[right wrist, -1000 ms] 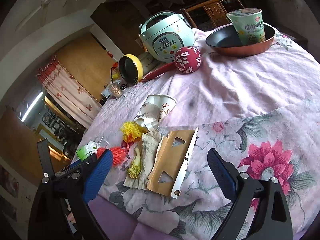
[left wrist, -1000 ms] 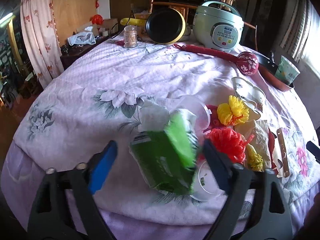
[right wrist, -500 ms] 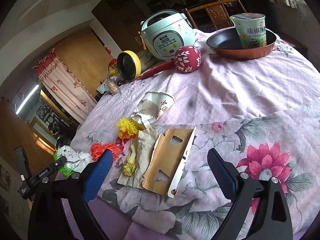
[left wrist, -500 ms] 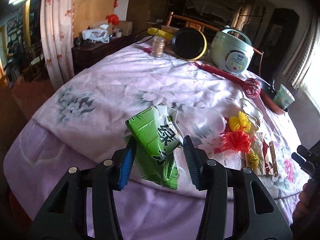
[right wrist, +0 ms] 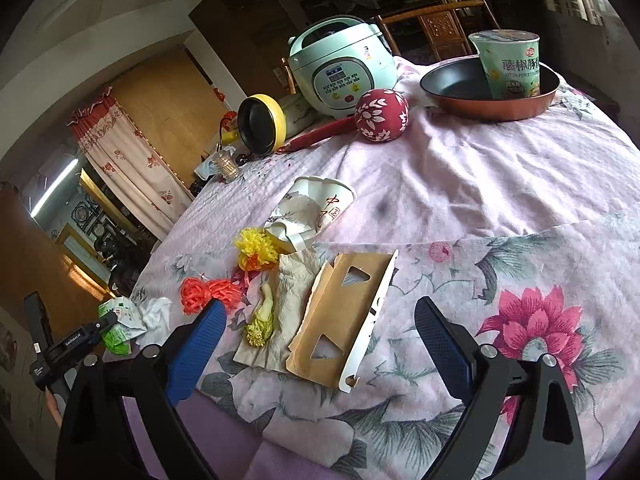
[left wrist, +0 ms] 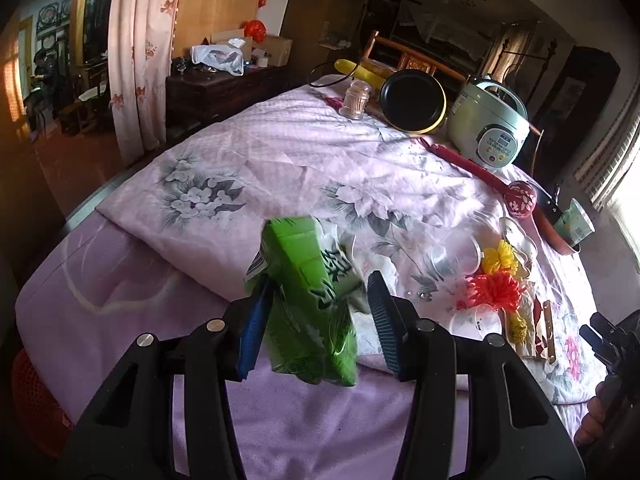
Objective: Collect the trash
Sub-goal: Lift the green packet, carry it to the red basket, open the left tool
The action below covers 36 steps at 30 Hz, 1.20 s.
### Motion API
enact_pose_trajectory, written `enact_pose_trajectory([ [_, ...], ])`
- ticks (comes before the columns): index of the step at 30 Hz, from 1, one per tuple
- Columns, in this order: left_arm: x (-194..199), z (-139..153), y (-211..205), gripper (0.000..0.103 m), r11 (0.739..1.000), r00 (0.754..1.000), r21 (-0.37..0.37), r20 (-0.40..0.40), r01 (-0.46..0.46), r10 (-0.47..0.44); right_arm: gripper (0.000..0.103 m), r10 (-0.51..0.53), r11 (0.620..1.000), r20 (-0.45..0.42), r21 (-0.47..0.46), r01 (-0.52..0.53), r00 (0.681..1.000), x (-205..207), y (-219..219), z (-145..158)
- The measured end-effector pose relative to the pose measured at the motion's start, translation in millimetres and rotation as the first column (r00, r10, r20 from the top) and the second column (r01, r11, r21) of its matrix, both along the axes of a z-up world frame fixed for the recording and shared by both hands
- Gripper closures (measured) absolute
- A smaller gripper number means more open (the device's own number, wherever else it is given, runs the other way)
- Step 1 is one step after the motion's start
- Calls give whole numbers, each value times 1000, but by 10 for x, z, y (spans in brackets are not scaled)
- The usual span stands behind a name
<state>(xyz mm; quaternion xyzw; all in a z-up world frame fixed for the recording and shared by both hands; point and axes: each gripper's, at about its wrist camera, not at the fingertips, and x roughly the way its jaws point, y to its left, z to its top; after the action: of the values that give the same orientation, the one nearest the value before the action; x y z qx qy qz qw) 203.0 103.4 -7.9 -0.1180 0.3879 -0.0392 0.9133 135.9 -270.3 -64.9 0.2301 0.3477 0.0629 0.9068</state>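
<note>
**Green wrapper clamped in left gripper, lifted off the table**

Left gripper point(left wrist: 316, 320) closed on a green snack wrapper point(left wrist: 310, 300) — blue pads pressing both sides, wrapper crumpled, hanging clear of the pink floral tablecloth point(left wrist: 280, 168) near the table's front edge. Seen from the right wrist view too: same wrapper point(right wrist: 118, 320) held at the far left, beside a white crumpled tissue point(right wrist: 156, 316).

Right gripper point(right wrist: 320, 344) wide open, nothing between the jaws, hovering over the cloth just in front of a torn brown cardboard piece point(right wrist: 340, 320) with triangular cut-outs.

Still on the cloth, grouped together: red-orange string bundle point(right wrist: 208, 292), yellow string bundle point(right wrist: 256, 246), a crumpled paper towel point(right wrist: 288, 300) with a yellowish scrap on it, a crushed paper cup point(right wrist: 320, 208) lying on its side, and clear plastic cups point(left wrist: 456, 256) — visible in the left wrist view only.

Farther back: pale green rice cooker point(right wrist: 340, 68), red floral ball on a red handle point(right wrist: 382, 116), yellow-rimmed round appliance point(right wrist: 260, 124), toothpick jar point(left wrist: 355, 98), and an instant noodle cup point(right wrist: 508, 64) standing in a copper-coloured frying pan point(right wrist: 448, 96).
</note>
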Motion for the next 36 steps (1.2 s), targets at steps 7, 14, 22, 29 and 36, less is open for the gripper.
enact_pose_trajectory([
  [7, 30, -184, 108, 53, 999, 1000, -38, -20, -10, 9, 9, 17, 999, 1, -34, -17, 1000, 8, 61, 5],
  [14, 72, -357, 364, 56, 973, 998, -231, -65, 12, -27, 12, 56, 995, 7, -77, -56, 998, 23, 188, 8],
  [22, -185, -89, 645, 58, 970, 1000, -245, -11, -12, 9, 23, 123, 988, 11, -97, -121, 992, 42, 339, 4],
  [29, -476, 74, 1086, 58, 971, 994, -218, 28, -100, 109, 27, 208, 974, 12, -97, -206, 978, 38, 634, 22],
  [36, -884, 151, 1748, 58, 954, 969, -202, 58, -223, 239, 32, 326, 935, -53, -126, -330, 944, 204, 1292, 42],
])
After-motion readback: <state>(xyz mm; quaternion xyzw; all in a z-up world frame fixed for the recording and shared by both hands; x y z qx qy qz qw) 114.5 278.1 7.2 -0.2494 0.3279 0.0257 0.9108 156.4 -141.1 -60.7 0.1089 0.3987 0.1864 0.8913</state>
